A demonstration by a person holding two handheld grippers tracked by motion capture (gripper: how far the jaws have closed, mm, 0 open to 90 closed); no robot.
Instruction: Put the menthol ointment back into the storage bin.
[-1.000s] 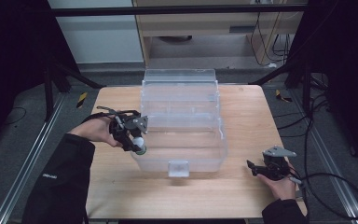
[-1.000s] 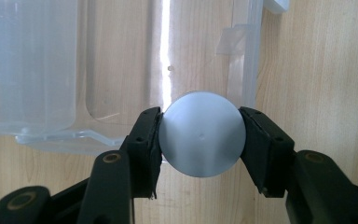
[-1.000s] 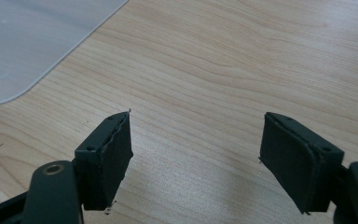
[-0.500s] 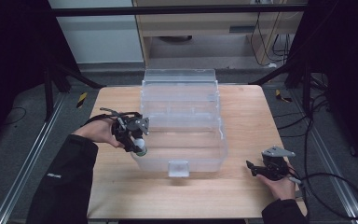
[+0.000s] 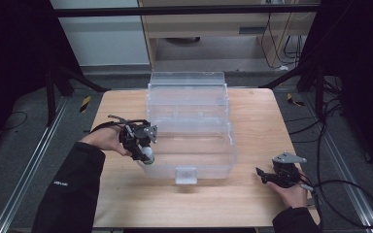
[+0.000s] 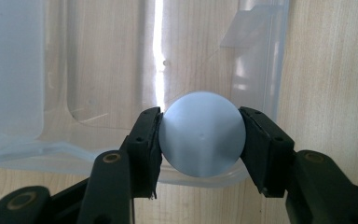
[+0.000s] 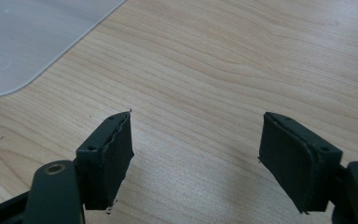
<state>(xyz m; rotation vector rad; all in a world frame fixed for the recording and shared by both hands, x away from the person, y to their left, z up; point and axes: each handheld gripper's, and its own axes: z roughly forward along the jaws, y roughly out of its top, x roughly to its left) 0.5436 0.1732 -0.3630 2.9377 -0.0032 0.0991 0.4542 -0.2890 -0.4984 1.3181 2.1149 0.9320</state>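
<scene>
A clear plastic box (image 5: pixel 189 131) with its lid folded back stands in the middle of the wooden table (image 5: pixel 126 204). My left gripper (image 5: pixel 147 156) is shut on a pale blue-grey ball (image 5: pixel 148 156), held over the box's near-left corner. In the left gripper view the ball (image 6: pixel 202 134) sits squeezed between both pads, with the box rim (image 6: pixel 37 154) just below it. My right gripper (image 5: pixel 260 174) rests low over the table at the near right, open, with bare wood between its jaws (image 7: pixel 196 154).
The box's latch tab (image 5: pixel 185 174) sticks out toward the front edge. A corner of the clear box (image 7: pixel 32 42) shows at the upper left of the right gripper view. Black frame posts and cables (image 5: pixel 330 111) flank the table.
The left gripper with the ball has shifted slightly right and down toward the box's near-left corner. The right gripper has stayed put.
</scene>
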